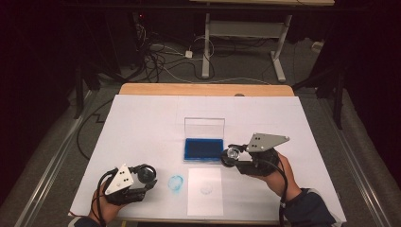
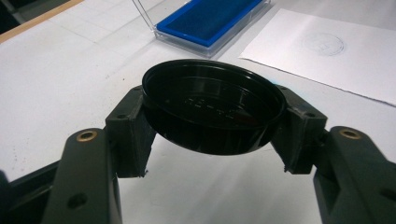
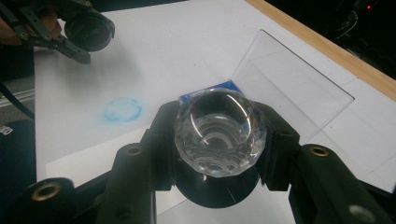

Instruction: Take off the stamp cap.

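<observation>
Counted on the white table (image 1: 142,123): one open clear plastic case holding a blue ink pad (image 1: 203,147), one white paper sheet (image 1: 204,191), one blue ring-shaped ink smudge (image 1: 176,183). Held items: one round black plastic lid (image 2: 212,109), one faceted clear glass stamp knob (image 3: 219,130)

- No word, number or brand can be read anywhere.
- The paper sheet (image 2: 327,51) carries a faint round stamp print (image 2: 323,44) at its 12 o'clock end; its ring may hold letters, too pale to tell.
- The black lid (image 2: 212,105) bears raised marks inside, illegible.
</observation>
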